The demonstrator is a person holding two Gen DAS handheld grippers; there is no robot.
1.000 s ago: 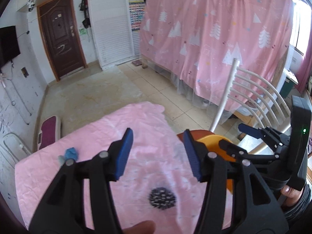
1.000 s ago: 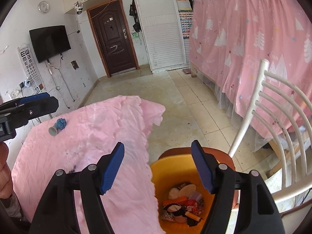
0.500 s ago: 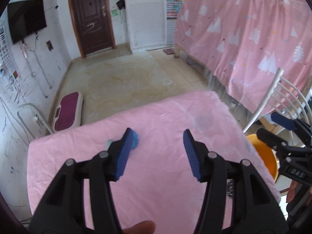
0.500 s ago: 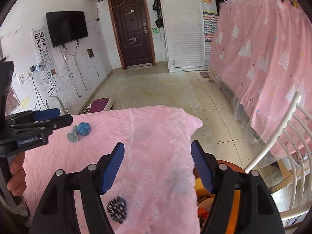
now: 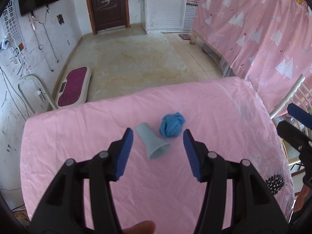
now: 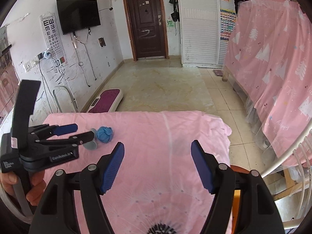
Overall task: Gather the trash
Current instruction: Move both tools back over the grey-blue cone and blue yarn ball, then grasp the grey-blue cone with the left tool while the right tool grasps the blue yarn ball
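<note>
Here the left tongs (image 5: 158, 148) gape wide, framing a pale cone (image 5: 153, 144) lying beside a blue yarn ball (image 5: 172, 125) on the pink-covered desk (image 5: 78, 136). The right tongs (image 6: 157, 165) are wide too, empty.

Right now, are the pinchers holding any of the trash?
No, nothing is held. The left gripper is open around the grey cone, not pinching it, with the blue yarn ball beside. The right gripper is open and empty.
</note>
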